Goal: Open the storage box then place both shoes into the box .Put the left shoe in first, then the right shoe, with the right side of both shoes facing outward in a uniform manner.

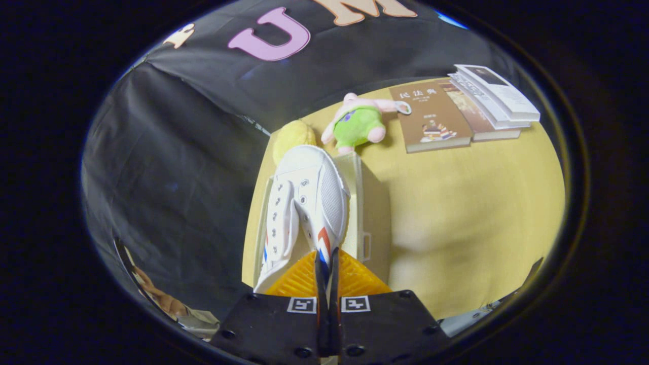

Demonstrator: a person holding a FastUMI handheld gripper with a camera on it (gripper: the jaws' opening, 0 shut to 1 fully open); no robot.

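Observation:
A white sneaker (309, 203) with red and blue stripes hangs from my gripper (327, 263), toe pointing away and laces showing. Both orange fingers (355, 279) are pressed together on the thin edge of the shoe's collar. Under the shoe stands the pale storage box (361, 203) on the yellow table (471, 213), its side wall and a small latch showing to the right of the shoe. The shoe hides the inside of the box, so I cannot tell whether another shoe lies in it.
Beyond the box lie a yellow plush (293, 138) and a pink and green plush toy (357, 124). Further right is a brown book (431, 119) and a stack of books (494, 99). The table's left edge drops off beside the box. A person's hand (162, 301) shows low at left.

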